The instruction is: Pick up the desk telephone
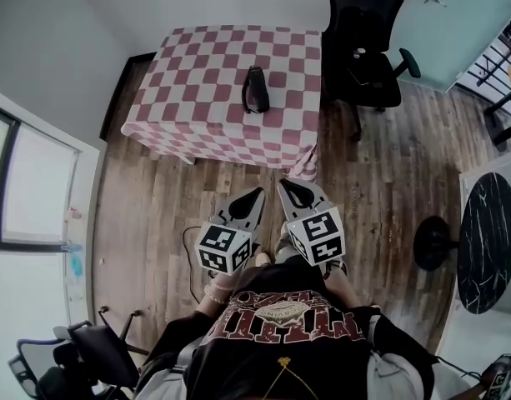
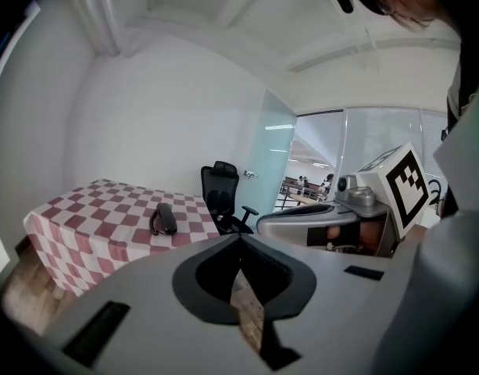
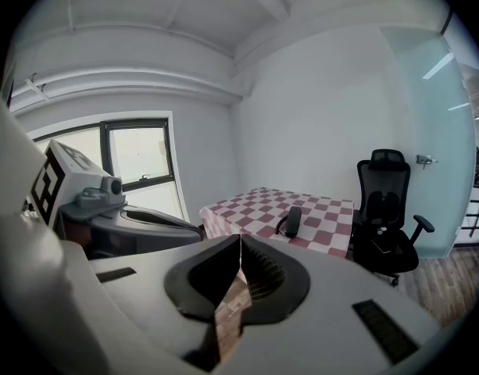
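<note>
Left tool (image 1: 257,195) and right tool (image 1: 283,185): jaws together on both, nothing held, both well short of the counter (image 1: 197,73). Telephone (image 1: 255,89) lies untouched near the middle of the checked cloth. Recommended: part the jaws before arrival and take the telephone across its narrow width. Wood floor (image 1: 180,198); office chair (image 1: 368,32) beside the counter.

Head view: high above the person, aimed steeply down; table (image 1: 205,82) far ahead at top, office chair (image 1: 368,48) beside it. Both gripper views: low, near level, looking along own jaws toward that table, well apart. Left gripper view catches right gripper (image 2: 262,223); right gripper view catches left gripper (image 3: 198,229). All three share table and chair.
</note>
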The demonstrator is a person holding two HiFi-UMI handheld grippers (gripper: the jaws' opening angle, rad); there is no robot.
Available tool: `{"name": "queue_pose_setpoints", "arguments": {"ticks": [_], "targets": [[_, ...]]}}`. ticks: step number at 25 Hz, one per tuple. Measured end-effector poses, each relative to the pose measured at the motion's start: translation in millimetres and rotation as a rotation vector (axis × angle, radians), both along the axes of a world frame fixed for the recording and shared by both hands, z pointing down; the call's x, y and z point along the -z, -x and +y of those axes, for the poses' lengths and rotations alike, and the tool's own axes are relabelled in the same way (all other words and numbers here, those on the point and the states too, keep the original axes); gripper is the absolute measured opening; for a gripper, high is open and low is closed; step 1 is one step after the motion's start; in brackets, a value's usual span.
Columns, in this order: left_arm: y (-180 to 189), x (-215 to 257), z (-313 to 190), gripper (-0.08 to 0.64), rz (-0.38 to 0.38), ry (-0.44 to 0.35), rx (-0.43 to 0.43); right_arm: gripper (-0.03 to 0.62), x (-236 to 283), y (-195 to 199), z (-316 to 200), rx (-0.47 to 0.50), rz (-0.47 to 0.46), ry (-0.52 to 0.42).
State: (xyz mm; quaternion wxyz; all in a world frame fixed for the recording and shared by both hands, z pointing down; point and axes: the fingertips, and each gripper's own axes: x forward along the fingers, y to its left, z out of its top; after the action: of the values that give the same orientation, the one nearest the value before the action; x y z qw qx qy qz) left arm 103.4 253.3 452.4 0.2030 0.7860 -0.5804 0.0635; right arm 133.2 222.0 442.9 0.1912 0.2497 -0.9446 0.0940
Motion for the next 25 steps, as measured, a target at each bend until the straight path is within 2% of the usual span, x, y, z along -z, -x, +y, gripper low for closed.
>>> {"name": "queue_pose_setpoints", "arguments": {"ticks": [7, 12, 18, 25], "targets": [[0.3, 10.1, -52.3, 0.002, -0.044, -0.02, 0.041, 0.02, 6.6, -3.8, -49.7, 0.015, -0.023, 0.017], [-4.7, 12.3, -77.0, 0.002, -0.031, -0.036, 0.068, 0.02, 5.5, -6.4, -73.3, 0.048, -0.03, 0.031], [-9.1, 7.9, -89.0, 0.002, -0.031, -0.016, 0.075, 0.02, 3.6, -4.3, -87.7, 0.088, -0.037, 0.035], [-3.1, 4.7, -99.5, 0.002, -0.035, -0.003, 0.085, 0.02, 1.3, 0.5, -97.1, 0.091, -0.025, 0.043]]}}
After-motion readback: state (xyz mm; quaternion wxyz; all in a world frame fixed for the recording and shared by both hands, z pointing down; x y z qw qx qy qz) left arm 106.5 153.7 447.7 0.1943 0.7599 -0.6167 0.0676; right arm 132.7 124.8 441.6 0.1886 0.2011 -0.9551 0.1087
